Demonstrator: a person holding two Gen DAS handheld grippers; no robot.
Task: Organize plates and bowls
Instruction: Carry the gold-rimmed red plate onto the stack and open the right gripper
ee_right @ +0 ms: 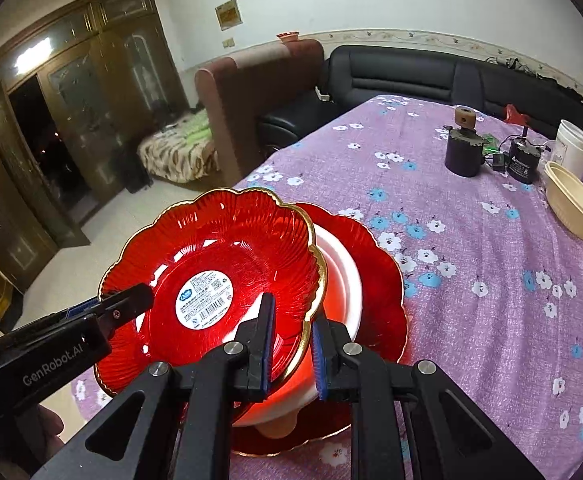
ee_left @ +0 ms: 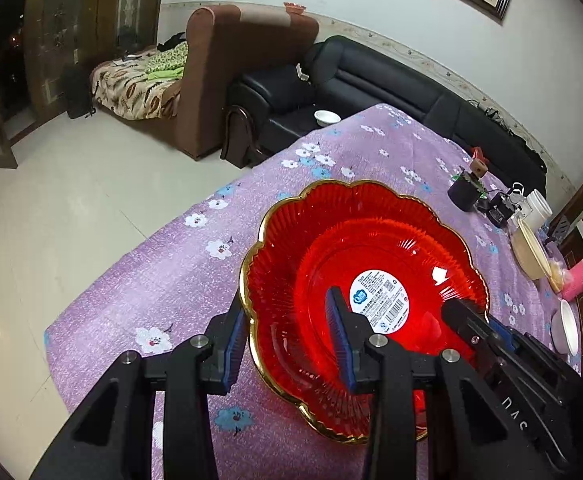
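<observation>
A red scalloped plate with a gold rim and a round white label [ee_left: 355, 264] [ee_right: 211, 264] rests tilted on a white bowl [ee_right: 339, 276], which sits on a second red plate [ee_right: 379, 280] on the purple flowered tablecloth. My left gripper [ee_left: 291, 340] straddles the plate's near-left rim, one finger inside, one outside, with a gap to each pad. My right gripper [ee_right: 291, 344] straddles the plate's right rim with a smaller gap and also shows in the left wrist view [ee_left: 463, 316]. The left gripper shows at the left of the right wrist view [ee_right: 127, 304].
A cream bowl [ee_right: 575, 208] [ee_left: 531, 252], a white tub [ee_right: 571, 148], a dark cylinder [ee_right: 463, 156] and small electronics stand at the table's far right. Another white bowl [ee_left: 567, 328] is near the right edge. A black sofa [ee_left: 351, 80] lies behind the table.
</observation>
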